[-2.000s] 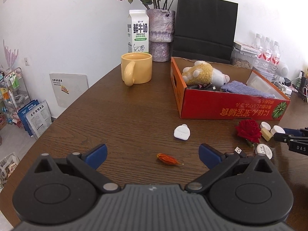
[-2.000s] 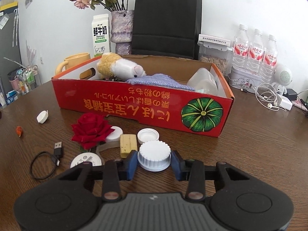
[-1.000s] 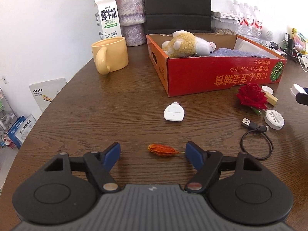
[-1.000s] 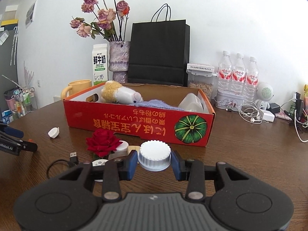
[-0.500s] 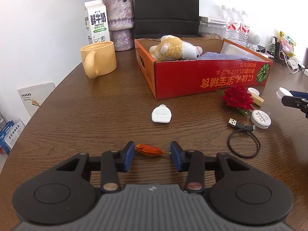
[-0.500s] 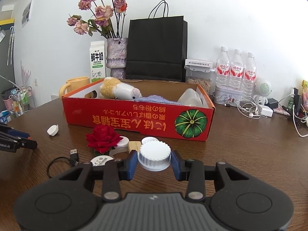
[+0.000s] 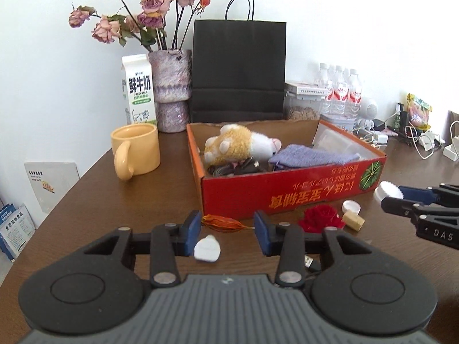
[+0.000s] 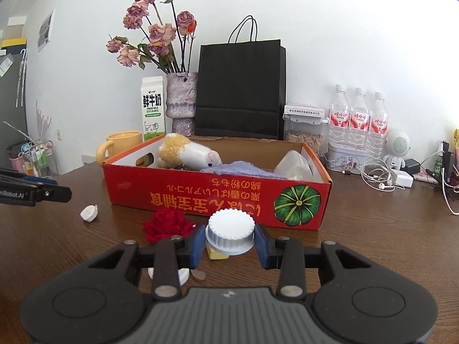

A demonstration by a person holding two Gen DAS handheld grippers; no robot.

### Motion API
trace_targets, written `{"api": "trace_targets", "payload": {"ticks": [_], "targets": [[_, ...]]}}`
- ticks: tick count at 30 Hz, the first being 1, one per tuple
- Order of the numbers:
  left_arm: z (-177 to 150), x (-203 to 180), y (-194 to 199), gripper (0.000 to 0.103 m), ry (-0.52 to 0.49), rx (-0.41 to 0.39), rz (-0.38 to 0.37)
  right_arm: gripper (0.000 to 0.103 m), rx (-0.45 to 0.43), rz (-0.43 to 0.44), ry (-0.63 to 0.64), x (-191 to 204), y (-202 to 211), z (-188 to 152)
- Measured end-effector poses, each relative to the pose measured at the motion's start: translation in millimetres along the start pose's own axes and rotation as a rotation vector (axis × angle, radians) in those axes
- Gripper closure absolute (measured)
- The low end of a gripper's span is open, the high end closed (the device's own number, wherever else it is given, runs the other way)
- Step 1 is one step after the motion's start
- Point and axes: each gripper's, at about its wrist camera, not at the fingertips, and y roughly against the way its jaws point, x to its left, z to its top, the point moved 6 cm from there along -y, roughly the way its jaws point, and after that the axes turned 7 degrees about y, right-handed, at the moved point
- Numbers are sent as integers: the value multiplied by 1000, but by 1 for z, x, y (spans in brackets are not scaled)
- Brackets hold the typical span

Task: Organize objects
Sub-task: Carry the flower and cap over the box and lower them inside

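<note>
Now the left gripper (image 7: 226, 223) has its blue pads narrowed onto a dried orange flower bud with a thin stem (image 7: 222, 222), holding it clear of the dark wooden table (image 7: 86, 200) just in front of the near wall of the red cardboard box printed with a green pumpkin (image 7: 287, 195), while a small white plastic clip (image 7: 207, 248) lies on the table below. To the right, the right gripper (image 8: 230, 236) is clamped partway shut on a white ribbed bottle cap (image 8: 231, 230), near a red rose head (image 8: 167, 223) lying close to the box's front wall.
</note>
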Motion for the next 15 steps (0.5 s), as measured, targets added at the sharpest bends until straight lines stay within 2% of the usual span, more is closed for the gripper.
{"api": "trace_targets", "payload": {"ticks": [8, 15], "targets": [[42, -34, -25, 62, -7, -65, -18, 67, -73, 19, 53, 9, -18, 43], [69, -48, -57, 62, 47, -110, -1, 67, -129, -17, 38, 6, -51, 82]]}}
